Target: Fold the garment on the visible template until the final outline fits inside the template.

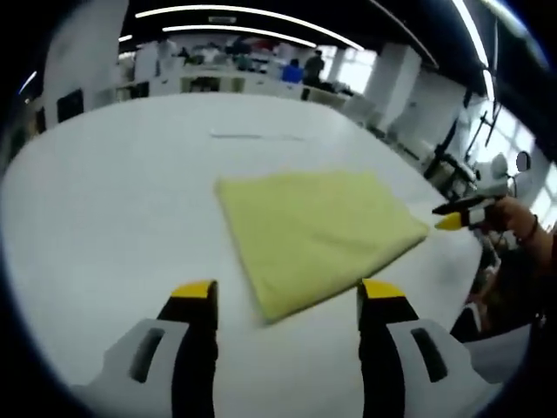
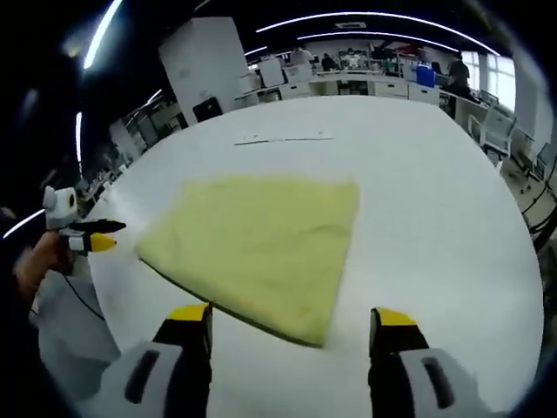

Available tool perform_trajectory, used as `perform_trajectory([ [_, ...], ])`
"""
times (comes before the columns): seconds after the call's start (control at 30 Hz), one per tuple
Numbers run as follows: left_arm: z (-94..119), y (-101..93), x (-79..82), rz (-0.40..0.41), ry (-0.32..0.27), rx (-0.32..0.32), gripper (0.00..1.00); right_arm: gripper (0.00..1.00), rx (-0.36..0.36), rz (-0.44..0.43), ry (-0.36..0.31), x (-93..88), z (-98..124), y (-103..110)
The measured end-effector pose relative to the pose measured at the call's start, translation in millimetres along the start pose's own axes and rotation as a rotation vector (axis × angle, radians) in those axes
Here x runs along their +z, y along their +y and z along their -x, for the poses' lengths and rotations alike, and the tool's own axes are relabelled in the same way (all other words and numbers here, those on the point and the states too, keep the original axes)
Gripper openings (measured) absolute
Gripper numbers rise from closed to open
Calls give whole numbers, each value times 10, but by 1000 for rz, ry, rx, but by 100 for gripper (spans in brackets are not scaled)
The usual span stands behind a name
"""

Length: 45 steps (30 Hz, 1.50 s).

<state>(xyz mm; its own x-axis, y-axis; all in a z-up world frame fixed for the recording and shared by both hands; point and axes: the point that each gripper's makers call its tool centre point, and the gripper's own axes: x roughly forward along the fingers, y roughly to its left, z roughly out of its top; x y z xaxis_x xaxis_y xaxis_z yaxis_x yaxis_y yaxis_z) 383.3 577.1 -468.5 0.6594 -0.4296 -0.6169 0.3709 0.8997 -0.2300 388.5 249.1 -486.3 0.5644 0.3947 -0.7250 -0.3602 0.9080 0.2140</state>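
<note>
Your left tongs (image 1: 285, 296) and right tongs (image 2: 293, 319) stood wide open, empty, near the cloth (image 1: 318, 231); grabbing one layer would've undone the fold.

One cloth, one surface, two tongs.
A single yellow cloth (image 1: 318, 237) lies on one white surface (image 1: 113, 200). Two tongs: the left tongs (image 1: 287, 296) with two yellow-tipped jaws, the right tongs (image 2: 291, 320) likewise. One thin line mark (image 2: 283, 139) on the far surface.
</note>
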Motion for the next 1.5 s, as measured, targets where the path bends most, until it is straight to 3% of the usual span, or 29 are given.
perform_trajectory([
  [0.27, 210, -116, 51, -17, -29, -4, 77, 84, 64, 63, -29, 99, 251, 283],
  [0.5, 352, -223, -3, -6, -52, 4, 88, 93, 115, 109, -79, 179, 389, 494],
  [0.7, 487, -220, 39, -46, -73, 71, 92, 99, 116, 171, -77, 98, 466, 609],
  [0.93, 548, -224, 61, -45, -91, 78, 99, 99, 108, 209, -57, -24, 528, 637],
  [1.33, 623, -221, -95, -49, -55, 94, 99, 100, 87, 166, -116, -55, 587, 588],
  [1.5, 672, -208, -68, -39, -68, 100, 99, 100, 85, 157, -124, -25, 606, 595],
])
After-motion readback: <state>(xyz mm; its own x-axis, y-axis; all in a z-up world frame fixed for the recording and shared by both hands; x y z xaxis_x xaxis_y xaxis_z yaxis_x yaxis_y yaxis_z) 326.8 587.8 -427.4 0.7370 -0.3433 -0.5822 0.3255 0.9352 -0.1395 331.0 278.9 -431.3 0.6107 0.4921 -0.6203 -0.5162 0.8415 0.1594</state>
